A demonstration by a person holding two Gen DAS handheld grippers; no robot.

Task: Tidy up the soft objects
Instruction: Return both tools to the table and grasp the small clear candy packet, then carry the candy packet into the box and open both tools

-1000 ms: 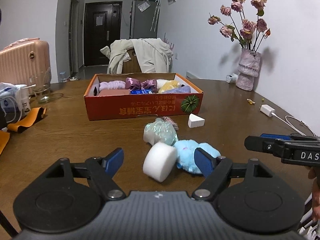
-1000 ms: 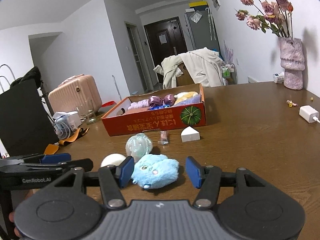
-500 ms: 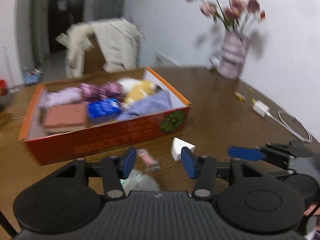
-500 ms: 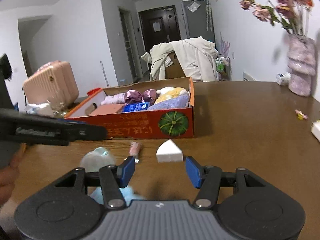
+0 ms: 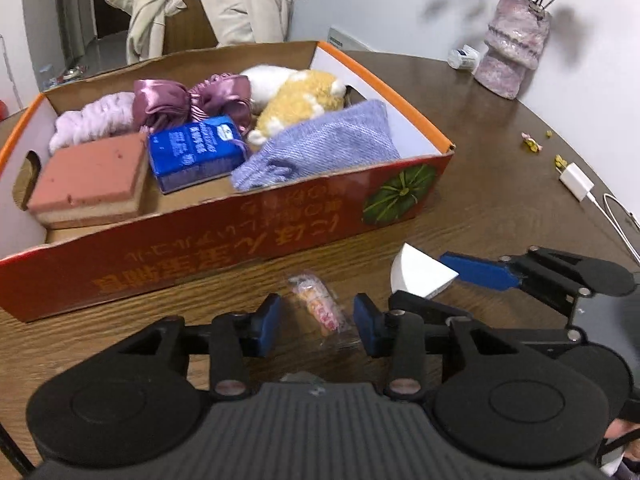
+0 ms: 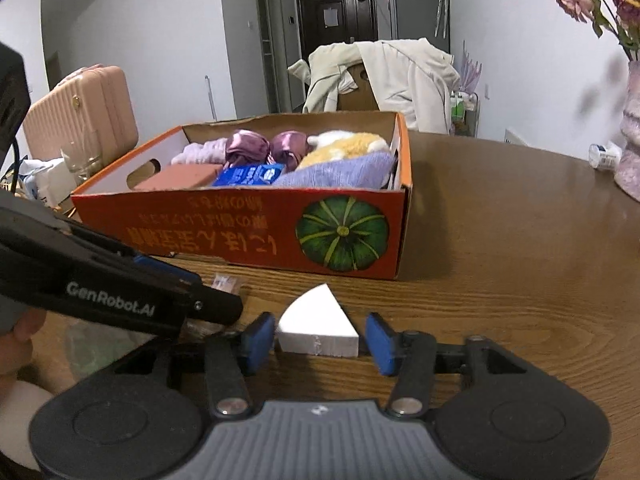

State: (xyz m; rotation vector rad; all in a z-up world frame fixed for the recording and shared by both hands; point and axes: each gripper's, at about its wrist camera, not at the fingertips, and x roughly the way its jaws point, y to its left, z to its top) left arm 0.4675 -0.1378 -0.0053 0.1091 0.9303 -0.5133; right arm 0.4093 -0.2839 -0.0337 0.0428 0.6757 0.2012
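An orange cardboard box (image 5: 224, 236) (image 6: 248, 232) on the wooden table holds several soft things: a pink sponge (image 5: 88, 176), a blue pack (image 5: 194, 152), purple satin cloth (image 5: 188, 100), a yellow-white plush (image 5: 296, 100) and a lilac cloth (image 5: 324, 144). My left gripper (image 5: 316, 322) is open, its blue pads either side of a small wrapped sweet (image 5: 318, 304) on the table. My right gripper (image 6: 318, 338) is open around a white wedge sponge (image 6: 316, 330) (image 5: 420, 274), not squeezing it.
A pink vase with dried roses (image 5: 512, 40) stands at the back right. A white charger and cable (image 5: 576, 180) lie near the right edge. A chair draped with a beige coat (image 6: 384, 76) stands behind the box. A pink suitcase (image 6: 84, 108) is at left.
Both grippers moved forward toward the box, past the blue plush, teal ball and round white sponge. The left now straddles the sweet, the right the white wedge.
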